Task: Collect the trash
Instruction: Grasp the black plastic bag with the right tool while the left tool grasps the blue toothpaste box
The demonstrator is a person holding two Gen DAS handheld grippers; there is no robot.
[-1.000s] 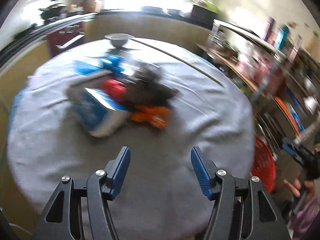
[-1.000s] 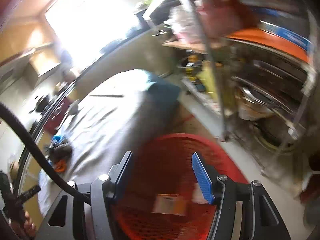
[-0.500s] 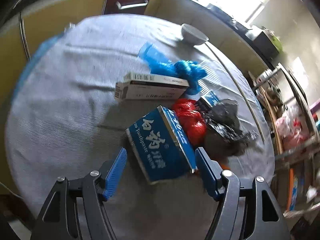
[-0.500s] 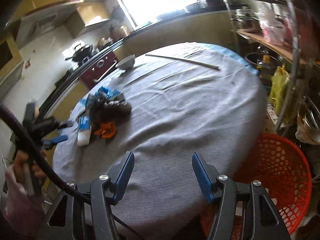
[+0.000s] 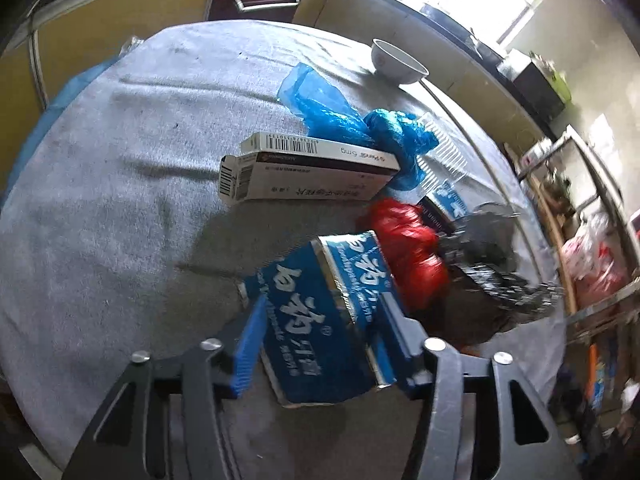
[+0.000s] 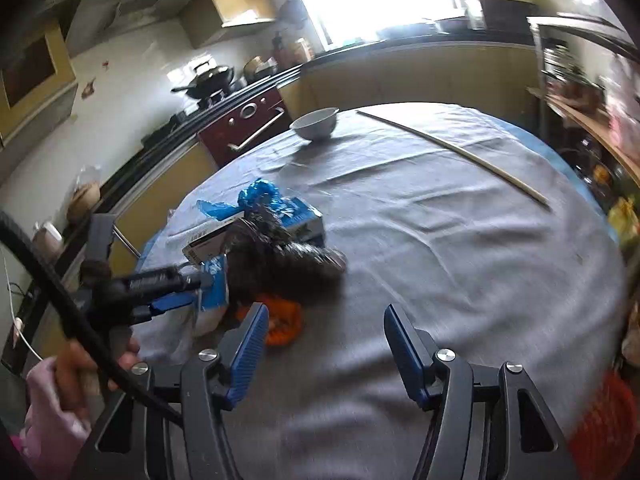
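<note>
Left tool (image 5: 320, 344) is closing, its two blue pads set either side of the blue carton (image 5: 316, 320), which lies between them on the bench (image 5: 120, 160). The near end of the carton sits deep between the fingers; whether both pads already press its sides I cannot tell, though the right pad looks to be against the carton's edge. The carton's long axis runs away from the tool and slightly leftward, so the pads take it across its short width.

Beyond it, going outward: a red crumpled bag (image 5: 408, 248) touching the carton's far right corner, a black foil wrapper (image 5: 492, 248) to the right of that, a white carton (image 5: 308, 176) lying crosswise farther on, and blue plastic (image 5: 340, 116) behind it.

Right tool (image 6: 322, 344) hangs half open and holds nothing, above bare cloth, with an orange scrap (image 6: 284, 320) just beside its left finger. The pile lies ahead and left of it, so the left hand is plainly the nearer. A red basket (image 6: 600, 420) shows at the lower right edge of the right wrist view, off the bench.
</note>
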